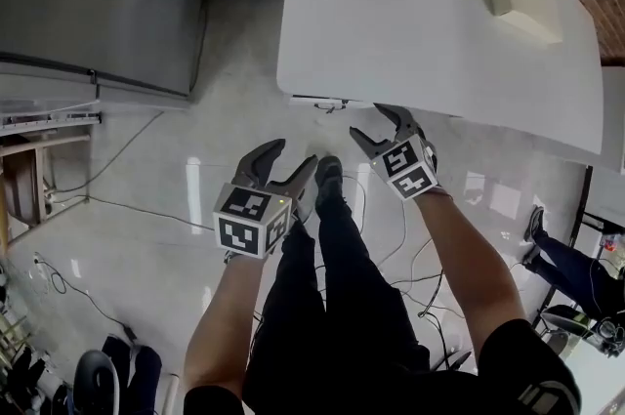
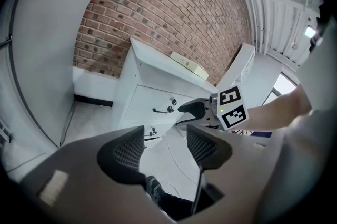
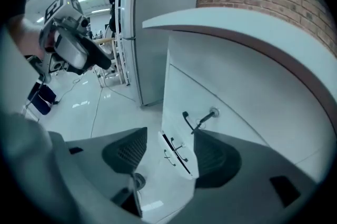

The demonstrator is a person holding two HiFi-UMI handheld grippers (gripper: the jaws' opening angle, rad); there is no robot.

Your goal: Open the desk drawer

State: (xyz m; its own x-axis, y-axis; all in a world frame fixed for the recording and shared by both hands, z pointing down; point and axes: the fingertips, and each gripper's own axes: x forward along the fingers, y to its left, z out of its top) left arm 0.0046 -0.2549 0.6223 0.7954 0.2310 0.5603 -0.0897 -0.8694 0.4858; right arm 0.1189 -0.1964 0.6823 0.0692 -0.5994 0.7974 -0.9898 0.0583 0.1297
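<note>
1. Gripper check first: found the left gripper (image 2: pixel 167 146) spread wide, pinching nothing, with just a shoe (image 2: pixel 154 186) showing past the gap. Same deal with the right gripper (image 3: pixel 171 157): jaws well apart and empty.
2. Spotted the drawer stack (image 2: pixel 152 104) tucked under the near corner of the white desk (image 1: pixel 420 13). Caught the right gripper nearer to it, aimed roughly at the upper drawer handle (image 3: pixel 187 120) but clearly not touching it.
3. Judged the job as barely started: no handle grabbed, and saw the upper drawer sitting flush and shut. Still to do: reach in, clamp on that handle, pull.
4. Couldn't quite sort out the lower front (image 3: pixel 179 157) with its two small handles. Looked a bit proud of the cabinet, but possibly just lens warp.
5. Noticed what seemed like a key (image 3: pixel 206 117) stuck in a lock beside the handle; couldn't tell whether locked. Lost the drawer fronts almost entirely in the head view, hidden under the desktop.
</note>
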